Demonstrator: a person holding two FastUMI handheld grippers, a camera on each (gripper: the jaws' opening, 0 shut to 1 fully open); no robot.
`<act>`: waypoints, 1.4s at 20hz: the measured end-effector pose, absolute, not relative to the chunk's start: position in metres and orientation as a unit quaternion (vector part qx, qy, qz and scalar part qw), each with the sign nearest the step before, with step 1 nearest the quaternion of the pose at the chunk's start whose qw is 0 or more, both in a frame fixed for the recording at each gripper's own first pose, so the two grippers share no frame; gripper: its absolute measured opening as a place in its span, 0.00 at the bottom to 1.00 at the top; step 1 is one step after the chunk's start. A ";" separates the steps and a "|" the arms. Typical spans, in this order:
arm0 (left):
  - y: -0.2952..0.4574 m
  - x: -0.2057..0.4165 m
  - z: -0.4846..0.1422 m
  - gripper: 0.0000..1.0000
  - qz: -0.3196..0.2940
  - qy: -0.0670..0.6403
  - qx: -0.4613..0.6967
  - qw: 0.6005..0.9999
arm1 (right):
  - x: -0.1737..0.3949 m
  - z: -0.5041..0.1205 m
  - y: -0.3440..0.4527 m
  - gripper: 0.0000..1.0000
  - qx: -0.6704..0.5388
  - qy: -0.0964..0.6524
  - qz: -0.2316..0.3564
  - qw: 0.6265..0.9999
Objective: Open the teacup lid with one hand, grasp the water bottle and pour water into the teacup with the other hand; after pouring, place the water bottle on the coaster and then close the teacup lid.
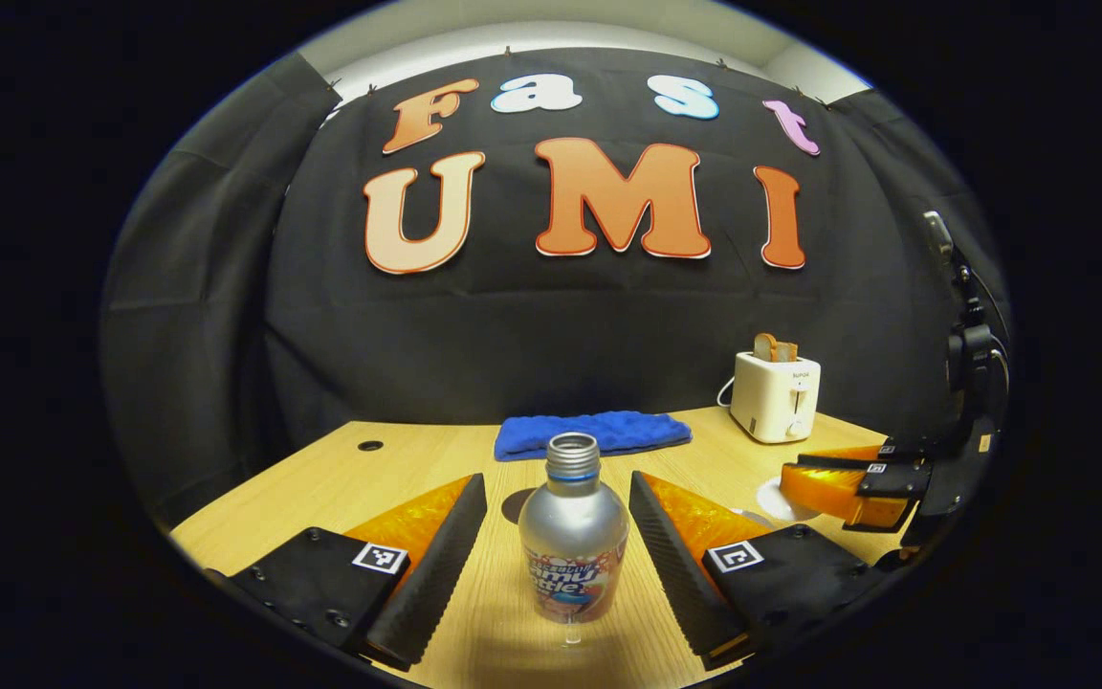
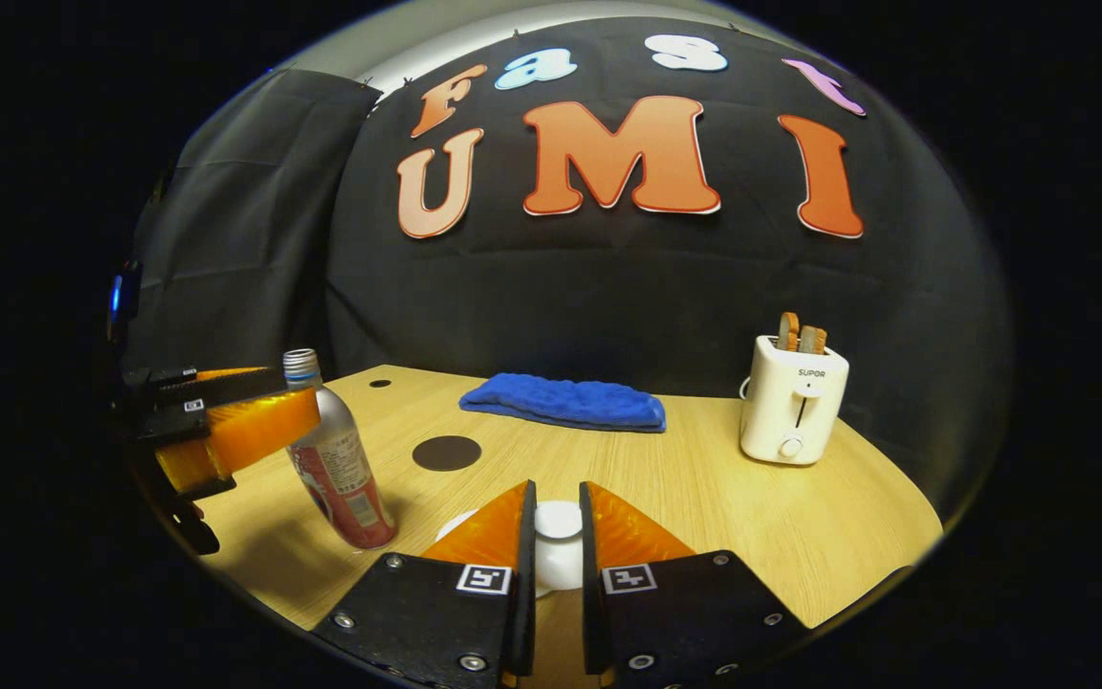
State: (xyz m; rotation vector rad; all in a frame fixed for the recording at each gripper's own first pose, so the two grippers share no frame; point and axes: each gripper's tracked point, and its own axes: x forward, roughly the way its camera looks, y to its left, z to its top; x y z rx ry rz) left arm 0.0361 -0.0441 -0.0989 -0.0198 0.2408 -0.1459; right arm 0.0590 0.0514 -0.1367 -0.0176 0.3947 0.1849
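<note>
Left gripper (image 1: 559,536) spread wide around uncapped water bottle (image 1: 573,541) standing on worktop (image 1: 341,488); right gripper (image 2: 552,541) narrowed onto teacup lid (image 2: 558,520) knob. Likely trouble: off-centre squeeze tipping the open bottle, or knob slipping, lid dropping. Coaster (image 2: 446,453) waiting just beyond.

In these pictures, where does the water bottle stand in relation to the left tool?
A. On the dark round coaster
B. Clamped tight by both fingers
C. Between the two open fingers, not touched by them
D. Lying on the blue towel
C: in the left gripper view the water bottle stands upright on the table between the fingers of the left tool, with a gap on each side.
</note>
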 end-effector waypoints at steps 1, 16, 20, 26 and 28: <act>-0.045 0.036 -0.105 0.98 -0.075 0.127 -0.011 0.989 | 0.058 -0.138 0.047 0.20 -0.007 0.198 0.087 0.976; -0.056 0.029 -0.188 0.98 -0.086 0.226 -0.022 0.970 | 0.048 -0.126 0.001 0.20 -0.010 0.190 0.044 0.981; -0.055 0.031 -0.195 0.89 -0.078 0.234 -0.019 0.969 | 0.046 -0.123 -0.010 0.20 -0.015 0.190 0.033 0.981; -0.053 0.038 -0.184 0.88 -0.062 0.218 0.036 0.973 | 0.041 -0.134 -0.024 0.20 -0.031 0.203 0.020 0.978; -0.051 0.045 -0.173 0.84 -0.059 0.201 0.059 0.976 | 0.039 -0.135 -0.026 0.20 -0.027 0.207 0.018 0.978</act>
